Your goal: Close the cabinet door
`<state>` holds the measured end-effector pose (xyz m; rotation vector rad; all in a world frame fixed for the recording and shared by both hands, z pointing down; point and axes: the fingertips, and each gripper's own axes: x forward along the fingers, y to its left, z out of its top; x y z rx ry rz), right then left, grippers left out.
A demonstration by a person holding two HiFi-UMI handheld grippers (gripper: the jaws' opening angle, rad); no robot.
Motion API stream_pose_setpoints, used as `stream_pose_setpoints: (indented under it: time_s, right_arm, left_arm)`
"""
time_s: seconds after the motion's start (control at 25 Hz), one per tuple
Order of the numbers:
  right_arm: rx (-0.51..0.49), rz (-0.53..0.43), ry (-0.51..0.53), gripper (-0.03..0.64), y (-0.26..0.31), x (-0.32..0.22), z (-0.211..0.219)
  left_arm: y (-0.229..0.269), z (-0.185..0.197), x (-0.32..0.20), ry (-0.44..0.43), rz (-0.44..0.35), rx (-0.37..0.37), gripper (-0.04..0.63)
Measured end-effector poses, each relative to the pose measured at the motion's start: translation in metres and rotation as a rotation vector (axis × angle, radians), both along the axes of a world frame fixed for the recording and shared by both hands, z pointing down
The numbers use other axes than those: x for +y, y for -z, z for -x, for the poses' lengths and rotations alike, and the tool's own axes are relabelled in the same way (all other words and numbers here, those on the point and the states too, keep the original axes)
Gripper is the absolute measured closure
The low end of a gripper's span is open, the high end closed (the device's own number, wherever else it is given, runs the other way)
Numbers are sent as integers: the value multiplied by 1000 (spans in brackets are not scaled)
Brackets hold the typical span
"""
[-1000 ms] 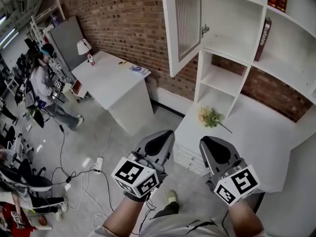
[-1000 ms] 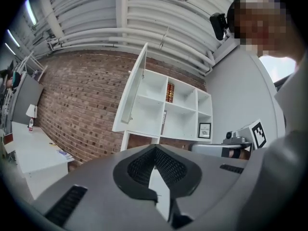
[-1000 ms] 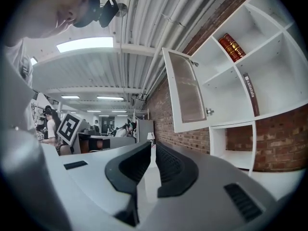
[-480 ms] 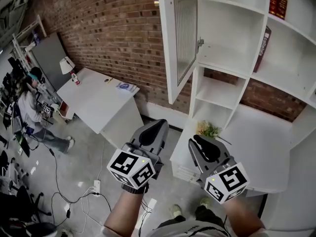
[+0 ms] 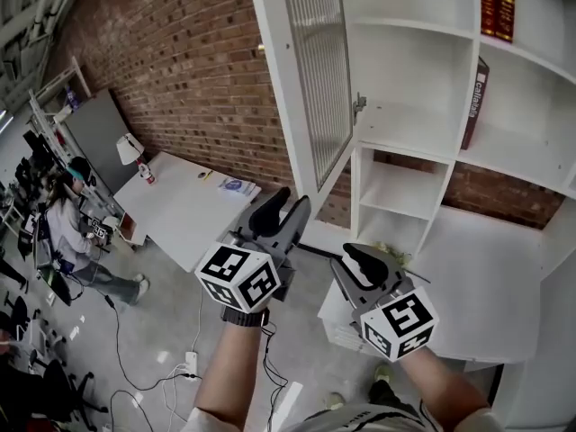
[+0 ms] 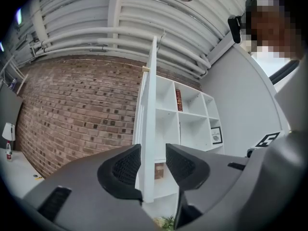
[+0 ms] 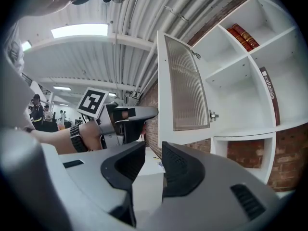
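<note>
The white cabinet door (image 5: 306,97) with its ribbed glass pane stands wide open, swung out to the left of the white shelf cabinet (image 5: 423,88). My left gripper (image 5: 286,203) is raised at the door's lower free corner. In the left gripper view the door's edge (image 6: 148,129) stands upright in the gap of that gripper (image 6: 153,163). Its jaws have just been opening and the pads do not press on the door. My right gripper (image 5: 360,257) hangs lower to the right, below the door (image 7: 185,90). This gripper (image 7: 153,165) has also just been opening, and nothing is between its jaws.
A dark-spined book (image 5: 474,106) and red books (image 5: 495,3) stand on the shelves. A small plant (image 5: 391,252) sits on the low white counter (image 5: 477,286). A white desk (image 5: 193,214) with a lamp (image 5: 130,151) lies left by the brick wall; a seated person (image 5: 72,214) is beyond.
Both grippers have risen and come closer to the open door. Their jaws, shut a second ago, now stand apart. The door has not swung.
</note>
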<state>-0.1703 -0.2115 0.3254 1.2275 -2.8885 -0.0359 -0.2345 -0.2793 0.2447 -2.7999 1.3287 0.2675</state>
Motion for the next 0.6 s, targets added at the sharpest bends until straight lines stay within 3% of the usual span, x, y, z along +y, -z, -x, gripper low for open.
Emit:
stream_pose_setpoints:
  time_s: [0.36,0.44,0.6]
  right_arm:
    - [-16,14,32,525,-3,-26,-3]
    - [-14,12,29,525,-3,-29,-4]
    - [16,-27,7,524,1,-35,-4]
  left_arm:
    - [13,-15,-31,23,-34,-48,431]
    - [15,-17,-30,36,-47,-54,483]
    - [16,-20,-26,41,-42,-55,499]
